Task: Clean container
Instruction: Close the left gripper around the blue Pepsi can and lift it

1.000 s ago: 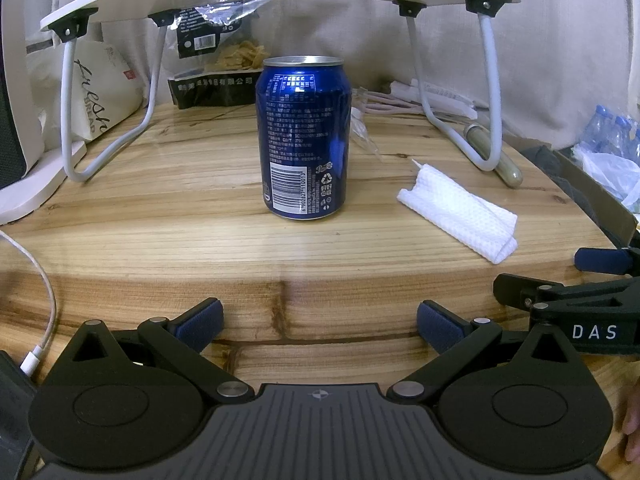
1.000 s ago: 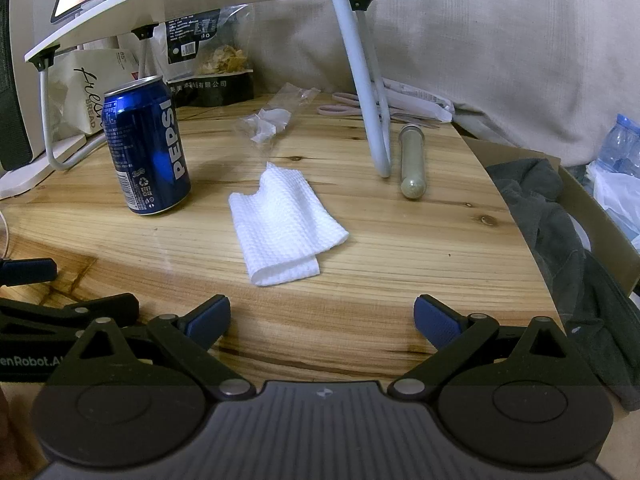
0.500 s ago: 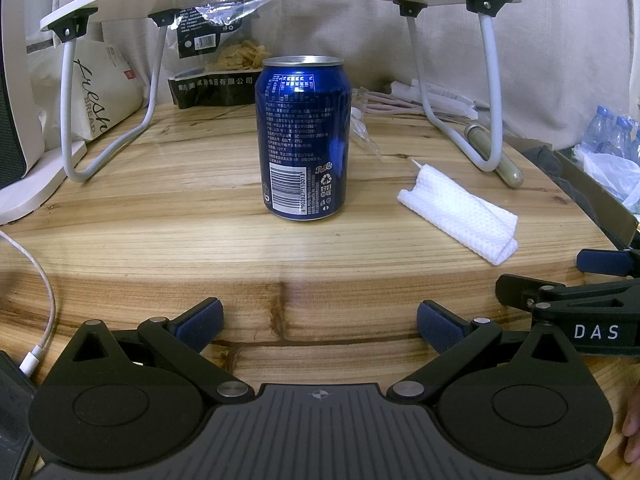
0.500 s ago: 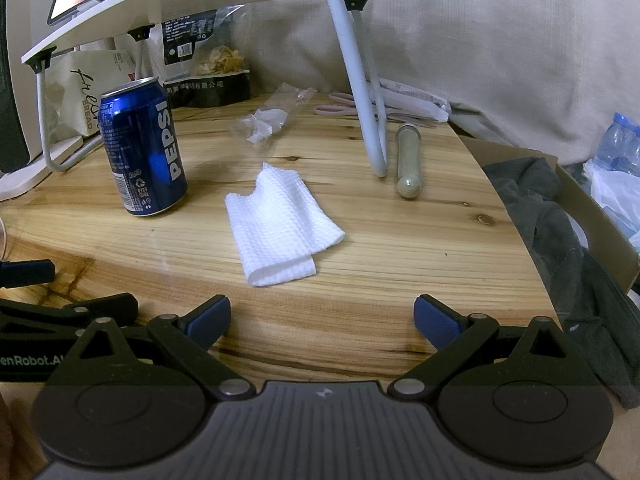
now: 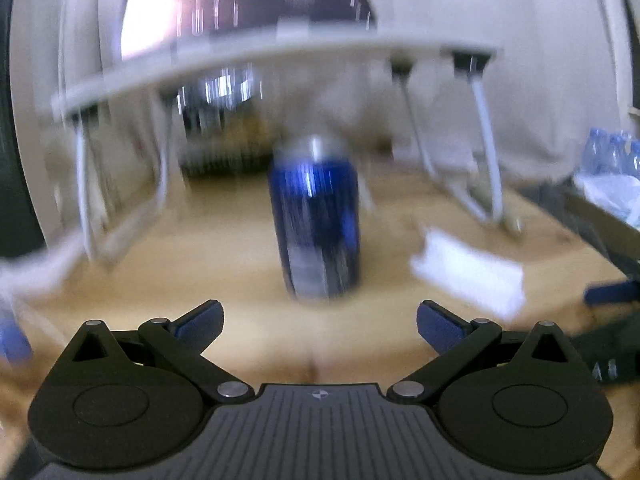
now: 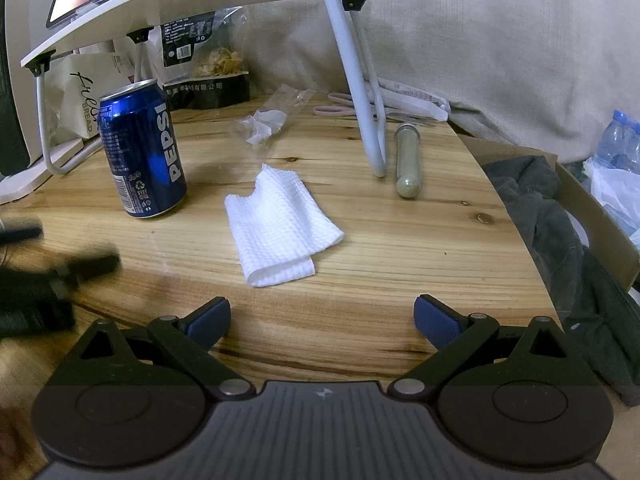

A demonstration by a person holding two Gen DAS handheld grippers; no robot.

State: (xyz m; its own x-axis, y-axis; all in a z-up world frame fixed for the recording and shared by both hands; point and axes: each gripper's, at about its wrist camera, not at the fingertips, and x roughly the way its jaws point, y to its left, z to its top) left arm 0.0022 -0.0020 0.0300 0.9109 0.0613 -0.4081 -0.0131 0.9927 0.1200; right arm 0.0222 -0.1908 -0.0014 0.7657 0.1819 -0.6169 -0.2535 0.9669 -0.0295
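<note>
A blue Pepsi can (image 6: 144,152) stands upright on the wooden table (image 6: 400,240). In the blurred left wrist view the can (image 5: 316,220) is straight ahead of my left gripper (image 5: 320,324), which is open and empty, a short way from it. A folded white cloth (image 6: 276,224) lies flat to the can's right, directly ahead of my right gripper (image 6: 322,322). That gripper is open and holds nothing. The cloth (image 5: 468,272) shows as a white smear in the left view. My left gripper (image 6: 60,276) appears blurred at the left edge of the right wrist view.
A white lap desk (image 6: 200,4) on bent tube legs (image 6: 356,80) stands over the back of the table. A green-filled tube (image 6: 408,156), crumpled plastic wrap (image 6: 268,124), snack bags (image 6: 204,64) and scissors (image 6: 344,104) lie behind. A cardboard box with dark clothing (image 6: 560,220) sits right of the table edge.
The left gripper has lifted and tilted quickly, blurring its view; the can now sits lower and nearer its fingers. The right gripper has risen slightly. Both stay open.
</note>
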